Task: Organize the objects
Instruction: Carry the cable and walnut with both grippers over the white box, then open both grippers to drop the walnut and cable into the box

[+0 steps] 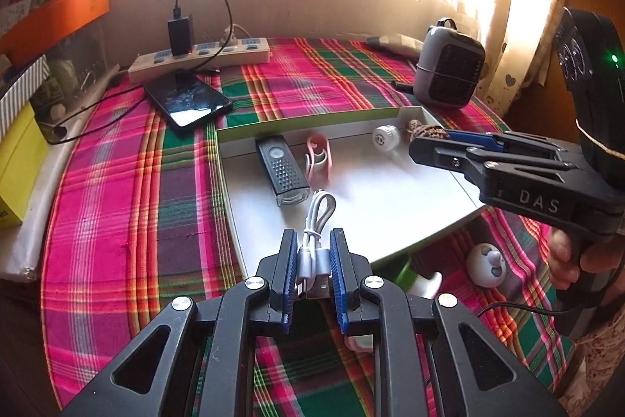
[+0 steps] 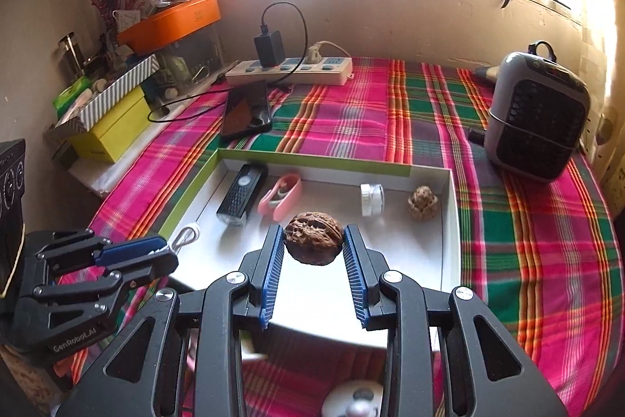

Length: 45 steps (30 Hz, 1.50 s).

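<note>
In the left wrist view, lower centre, the left gripper (image 1: 314, 260) has its jaws closed narrowly on a coiled white cable (image 1: 317, 233), held over the near edge of the tray (image 1: 312, 122). In the right wrist view, centre, the right gripper (image 2: 313, 253) clamps a walnut (image 2: 313, 243) above the tray's floor. Both items seem mid-delivery; next, each needs lowering onto bare tray floor, clear of the torch (image 2: 242, 194), before release.
</note>
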### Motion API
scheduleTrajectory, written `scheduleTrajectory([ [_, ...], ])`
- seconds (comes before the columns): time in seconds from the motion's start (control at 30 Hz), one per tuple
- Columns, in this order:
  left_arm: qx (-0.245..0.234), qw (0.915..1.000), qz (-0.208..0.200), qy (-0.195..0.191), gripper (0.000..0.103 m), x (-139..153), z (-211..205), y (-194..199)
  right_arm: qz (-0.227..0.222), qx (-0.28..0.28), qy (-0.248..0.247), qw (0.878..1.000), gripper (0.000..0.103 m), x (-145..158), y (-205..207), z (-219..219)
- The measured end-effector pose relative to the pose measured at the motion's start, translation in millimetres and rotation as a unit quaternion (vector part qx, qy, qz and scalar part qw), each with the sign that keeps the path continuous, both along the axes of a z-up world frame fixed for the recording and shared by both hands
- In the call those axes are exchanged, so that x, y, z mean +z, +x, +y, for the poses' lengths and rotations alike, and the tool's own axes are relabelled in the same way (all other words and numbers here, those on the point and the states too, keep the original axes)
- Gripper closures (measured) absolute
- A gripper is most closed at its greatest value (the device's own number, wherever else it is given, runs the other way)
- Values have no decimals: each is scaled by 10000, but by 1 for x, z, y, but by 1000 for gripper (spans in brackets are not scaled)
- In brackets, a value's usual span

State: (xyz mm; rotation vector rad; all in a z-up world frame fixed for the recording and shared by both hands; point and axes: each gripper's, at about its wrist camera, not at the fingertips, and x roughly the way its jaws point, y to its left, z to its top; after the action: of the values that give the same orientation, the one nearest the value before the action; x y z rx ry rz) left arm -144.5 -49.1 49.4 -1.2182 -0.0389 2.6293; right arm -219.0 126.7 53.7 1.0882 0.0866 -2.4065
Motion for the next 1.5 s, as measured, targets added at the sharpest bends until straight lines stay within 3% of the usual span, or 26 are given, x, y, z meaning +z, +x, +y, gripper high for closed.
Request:
scheduleTrajectory([
  [0.1,26,10000,-56,-1,89,-4,0,-7,-85,7,41,10000,70,-5,-11,-5],
  [0.17,28,10000,-83,-23,95,-7,0,-12,-157,30,67,9999,70,-8,-20,-9],
  [0.83,-24,9995,-293,60,95,-20,-2,-26,-561,-25,225,9982,70,-31,-62,-27],
  [1.5,69,9992,-375,113,95,-23,-3,-30,-720,46,301,9969,70,-46,-74,-37],
])
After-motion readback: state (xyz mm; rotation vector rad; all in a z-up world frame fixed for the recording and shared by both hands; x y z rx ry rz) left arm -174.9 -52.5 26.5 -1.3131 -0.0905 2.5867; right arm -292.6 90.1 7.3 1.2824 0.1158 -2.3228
